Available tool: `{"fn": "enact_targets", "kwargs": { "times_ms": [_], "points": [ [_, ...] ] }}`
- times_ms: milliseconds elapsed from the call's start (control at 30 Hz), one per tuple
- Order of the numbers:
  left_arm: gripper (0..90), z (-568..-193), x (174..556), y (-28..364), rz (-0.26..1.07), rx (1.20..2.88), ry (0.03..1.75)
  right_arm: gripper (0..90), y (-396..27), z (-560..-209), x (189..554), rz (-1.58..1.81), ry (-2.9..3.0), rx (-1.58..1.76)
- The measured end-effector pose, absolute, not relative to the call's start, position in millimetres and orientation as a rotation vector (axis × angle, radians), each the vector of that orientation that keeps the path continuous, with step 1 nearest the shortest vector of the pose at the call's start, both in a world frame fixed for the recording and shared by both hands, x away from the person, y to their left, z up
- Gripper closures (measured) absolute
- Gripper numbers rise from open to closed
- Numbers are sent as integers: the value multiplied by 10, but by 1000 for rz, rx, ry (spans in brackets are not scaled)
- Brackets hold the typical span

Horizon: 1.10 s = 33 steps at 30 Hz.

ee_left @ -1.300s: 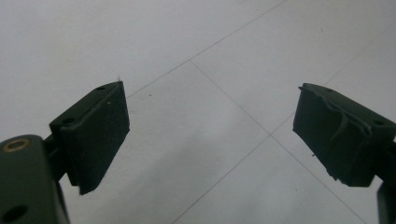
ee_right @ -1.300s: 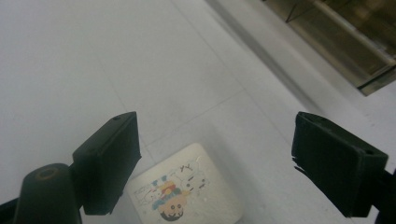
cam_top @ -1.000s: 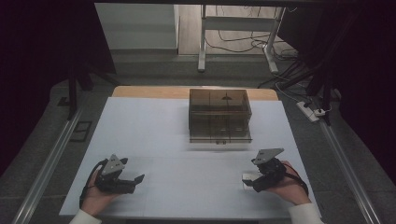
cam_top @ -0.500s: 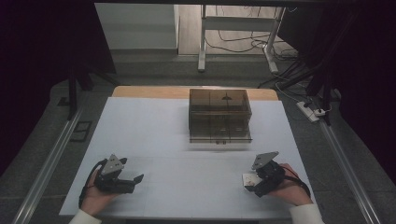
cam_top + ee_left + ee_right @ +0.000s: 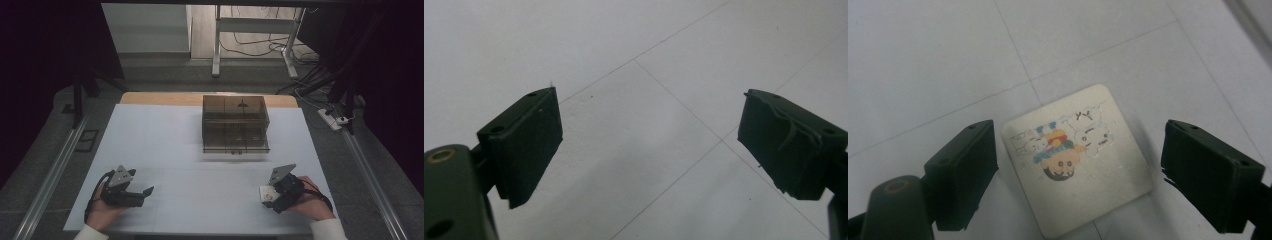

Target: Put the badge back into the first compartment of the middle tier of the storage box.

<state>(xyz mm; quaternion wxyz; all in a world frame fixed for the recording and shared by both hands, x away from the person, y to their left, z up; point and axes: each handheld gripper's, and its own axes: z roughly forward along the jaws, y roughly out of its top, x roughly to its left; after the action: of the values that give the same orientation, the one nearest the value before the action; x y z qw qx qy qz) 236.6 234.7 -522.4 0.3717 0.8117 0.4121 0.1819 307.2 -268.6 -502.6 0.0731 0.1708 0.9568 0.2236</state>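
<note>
printed card (image 5: 1079, 159) between right gripper's (image 5: 1080, 172) jaws

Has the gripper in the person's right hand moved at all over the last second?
Yes. The right gripper has drawn back toward the person, farther from the brown drawer box, and now sits over a small white card lying on the table.

- Right gripper (image 5: 1078, 170): black jaws spread wide, nothing held.
- Square white card (image 5: 1079, 157), rounded corners, lies flat on white table (image 5: 938, 60) between the jaws, touching neither.
- Card print: colourful cartoon figure, seen upside down.
- Thin lines cross the tabletop.
</note>
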Motion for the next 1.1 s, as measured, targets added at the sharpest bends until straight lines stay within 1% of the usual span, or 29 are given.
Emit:
{"fn": "enact_targets", "kwargs": {
  "times_ms": [167, 267, 400, 467, 567, 1100],
  "points": [
    [109, -5230, 2371, 2351, 468, 2084, 1058, 159, -2685, -5063, 3105, 656, 2898, 514],
    [109, -5232, 2374, 2348, 468, 2087, 1059, 183, -2693, -5065, 3125, 670, 2912, 511],
    [109, -5237, 2375, 2343, 468, 2089, 1059, 243, -2701, -5059, 3138, 683, 2908, 503],
    [109, -5238, 2375, 2343, 468, 2091, 1058, 298, -2703, -5052, 3134, 693, 2912, 485],
    [109, -5239, 2375, 2346, 468, 2091, 1058, 319, -2701, -5044, 3132, 688, 2919, 486],
    [110, -5247, 2378, 2355, 468, 2094, 1060, 330, -2707, -5024, 3119, 707, 2909, 526]
  ]
}}
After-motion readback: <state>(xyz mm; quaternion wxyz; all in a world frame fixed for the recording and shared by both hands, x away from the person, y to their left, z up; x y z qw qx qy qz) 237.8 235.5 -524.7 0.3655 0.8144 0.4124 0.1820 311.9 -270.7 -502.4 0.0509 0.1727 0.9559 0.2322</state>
